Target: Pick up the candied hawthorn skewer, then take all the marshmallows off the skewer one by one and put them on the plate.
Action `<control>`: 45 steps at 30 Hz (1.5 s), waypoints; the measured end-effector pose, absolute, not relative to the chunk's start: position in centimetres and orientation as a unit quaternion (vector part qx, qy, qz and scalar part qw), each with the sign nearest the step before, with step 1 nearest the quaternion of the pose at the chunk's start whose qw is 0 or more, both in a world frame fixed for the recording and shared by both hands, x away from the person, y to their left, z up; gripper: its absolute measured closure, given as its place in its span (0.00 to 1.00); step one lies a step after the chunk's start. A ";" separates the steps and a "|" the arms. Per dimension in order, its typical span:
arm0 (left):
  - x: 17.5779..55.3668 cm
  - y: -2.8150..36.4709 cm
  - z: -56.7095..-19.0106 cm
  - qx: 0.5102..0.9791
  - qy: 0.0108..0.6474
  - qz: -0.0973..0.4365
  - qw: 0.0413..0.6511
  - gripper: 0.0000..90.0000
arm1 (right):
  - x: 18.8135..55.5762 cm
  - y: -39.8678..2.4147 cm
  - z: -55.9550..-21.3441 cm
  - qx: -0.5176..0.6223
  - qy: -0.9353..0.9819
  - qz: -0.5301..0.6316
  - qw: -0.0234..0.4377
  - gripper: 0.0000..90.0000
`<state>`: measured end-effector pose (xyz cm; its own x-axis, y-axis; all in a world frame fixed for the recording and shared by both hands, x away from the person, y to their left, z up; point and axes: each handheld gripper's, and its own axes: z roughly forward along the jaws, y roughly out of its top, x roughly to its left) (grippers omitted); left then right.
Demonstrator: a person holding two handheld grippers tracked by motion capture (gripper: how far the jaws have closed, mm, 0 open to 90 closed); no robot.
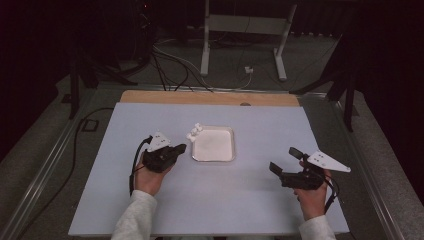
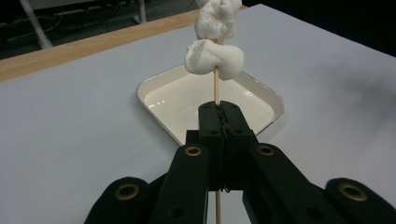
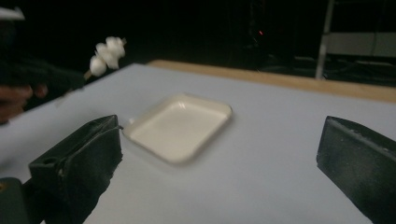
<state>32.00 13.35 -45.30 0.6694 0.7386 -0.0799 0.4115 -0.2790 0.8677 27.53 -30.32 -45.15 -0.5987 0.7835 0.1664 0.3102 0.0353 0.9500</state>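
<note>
A thin wooden skewer (image 2: 216,88) threaded with soft white marshmallows (image 2: 214,58) stands clamped between the pressed-together jaws of the left gripper (image 1: 176,149), its loaded end hanging over the near left corner of a shallow white tray (image 1: 231,150) at the middle of the bench (image 1: 260,200). The stick looks light and stiff but easy to snap, and the marshmallows look squashy and liable to slide or tear; the bare lower shaft, where the jaws now pinch it, seems the safest place to hold, with the sweets left untouched. Two pieces are plain in the left gripper view, the upper one cut by the frame's edge, so any more cannot be told. The tray is empty, its glossy floor bare, its raised rim rounded at the corners. Well apart to the right, the right gripper (image 1: 285,161) is raised above the bench with its jaws spread wide and nothing between them, pointing towards the tray.
</note>
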 end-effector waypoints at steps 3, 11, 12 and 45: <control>31.7 13.2 -45.3 0.781 0.365 0.174 0.477 1.00 | 29.0 -29.4 -43.7 0.385 0.683 0.595 0.179 0.00; 31.4 13.0 -45.2 0.778 0.353 0.168 0.492 1.00 | 31.8 -26.5 -41.6 0.366 0.688 0.611 0.141 0.00; 31.4 13.0 -45.2 0.778 0.351 0.169 0.493 1.00 | 31.8 -26.5 -41.6 0.366 0.688 0.611 0.141 0.00; 30.6 12.4 -44.9 0.784 0.309 0.162 0.513 1.00 | 37.2 -15.5 -42.8 0.347 0.716 0.606 -0.003 0.35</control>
<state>30.60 12.44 -44.88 0.7559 0.6516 -0.0634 0.3187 -0.2817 0.9050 37.20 -15.49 -42.82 -0.7591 0.4937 0.4243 0.5004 0.0256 0.8654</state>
